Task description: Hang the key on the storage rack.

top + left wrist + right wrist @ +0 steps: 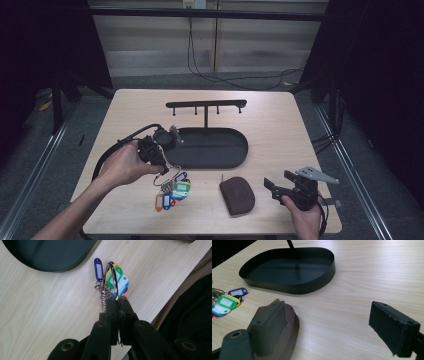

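Note:
A bunch of keys with several coloured plastic tags (172, 191) hangs from a metal ring (112, 282) near the table's front left. My left gripper (165, 170) points down at it, and in the left gripper view the gripper (117, 301) is shut on that ring. The lowest tags (227, 302) still seem to rest on the tabletop. My right gripper (280, 182) stays low at the front right, and its jaws stand wide apart (332, 327) with nothing between them. A brown zipped pouch (237, 196) lies just left of it, partly behind its left finger (270, 322).
A black oval tray (240, 157) sits mid-table, its rim (312, 288) just beyond the pouch (293, 332). A post rises from the tray's back and carries a black hook rail (205, 104). Pale wood tabletop (280, 125) lies open to the right; the front edge is close.

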Demonstrator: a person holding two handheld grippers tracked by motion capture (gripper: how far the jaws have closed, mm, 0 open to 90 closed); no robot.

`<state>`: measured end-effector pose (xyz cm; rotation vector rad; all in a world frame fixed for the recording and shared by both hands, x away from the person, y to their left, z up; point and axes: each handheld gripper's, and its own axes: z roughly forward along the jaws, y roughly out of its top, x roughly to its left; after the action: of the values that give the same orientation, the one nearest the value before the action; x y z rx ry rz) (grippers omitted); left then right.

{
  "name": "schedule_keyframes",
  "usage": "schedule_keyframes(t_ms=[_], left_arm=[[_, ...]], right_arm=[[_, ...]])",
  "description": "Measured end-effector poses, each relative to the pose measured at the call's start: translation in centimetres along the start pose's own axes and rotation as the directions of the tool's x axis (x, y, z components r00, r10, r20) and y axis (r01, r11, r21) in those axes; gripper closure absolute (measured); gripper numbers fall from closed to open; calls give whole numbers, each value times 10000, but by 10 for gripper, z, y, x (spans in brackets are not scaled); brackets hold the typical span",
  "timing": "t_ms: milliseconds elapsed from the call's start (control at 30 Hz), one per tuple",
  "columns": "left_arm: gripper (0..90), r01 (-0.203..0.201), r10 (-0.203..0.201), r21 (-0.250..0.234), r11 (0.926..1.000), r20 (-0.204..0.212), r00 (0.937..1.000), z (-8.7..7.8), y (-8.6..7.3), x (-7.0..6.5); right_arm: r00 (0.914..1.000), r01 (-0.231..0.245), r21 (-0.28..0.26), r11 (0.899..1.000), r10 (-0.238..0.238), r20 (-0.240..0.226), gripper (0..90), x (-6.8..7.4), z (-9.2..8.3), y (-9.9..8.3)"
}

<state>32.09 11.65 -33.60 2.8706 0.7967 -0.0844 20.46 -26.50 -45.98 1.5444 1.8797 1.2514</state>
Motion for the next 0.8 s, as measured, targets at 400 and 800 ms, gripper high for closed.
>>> schedule_keyframes(t_ms=[400,800], left_arm=[[882,64,-60,-484,9988,80,9999,-30,-1,5],[883,-7,2,-836,9965,-65,10000,-63,4,8]], right_arm=[[10000,-3,-1,10000,3,45,146,0,0,0],[10000,55,-71,10000,-54,48,146,0,-1,0]])
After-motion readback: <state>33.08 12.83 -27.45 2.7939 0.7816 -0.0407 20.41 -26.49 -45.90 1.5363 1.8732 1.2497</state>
